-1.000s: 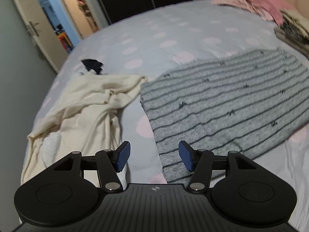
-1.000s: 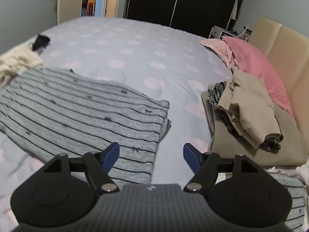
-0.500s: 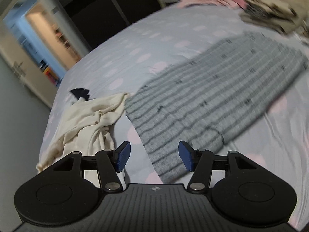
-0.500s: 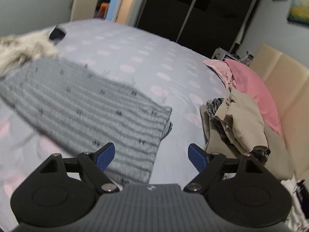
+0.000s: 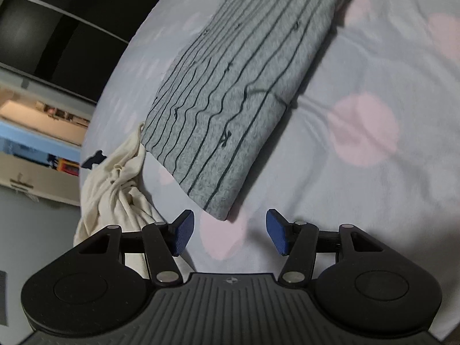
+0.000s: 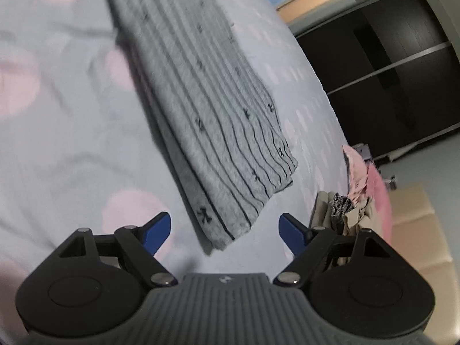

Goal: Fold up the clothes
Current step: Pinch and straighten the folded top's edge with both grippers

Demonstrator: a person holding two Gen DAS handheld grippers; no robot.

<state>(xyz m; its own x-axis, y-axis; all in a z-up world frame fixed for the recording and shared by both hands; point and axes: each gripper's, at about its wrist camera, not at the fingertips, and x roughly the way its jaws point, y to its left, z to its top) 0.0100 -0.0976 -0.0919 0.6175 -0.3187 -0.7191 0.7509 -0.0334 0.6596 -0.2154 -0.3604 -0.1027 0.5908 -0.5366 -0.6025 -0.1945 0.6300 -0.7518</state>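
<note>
Both my grippers, left (image 5: 227, 231) and right (image 6: 224, 230), gape empty, each just short of a corner of the striped grey garment (image 5: 230, 86) on the bed (image 5: 359, 187).

One striped garment (image 5: 230, 86), one cream garment (image 5: 115, 184), one small dark item (image 5: 93, 158), one pile of clothes (image 6: 345, 210), one bed (image 5: 373, 187), two tongs: left (image 5: 228, 233), right (image 6: 224, 233)

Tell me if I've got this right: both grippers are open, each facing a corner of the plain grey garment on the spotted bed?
Not quite: the grey garment is striped, with thin dark lines, as the left wrist view shows. Left gripper and right gripper are open, each facing a corner.
</note>
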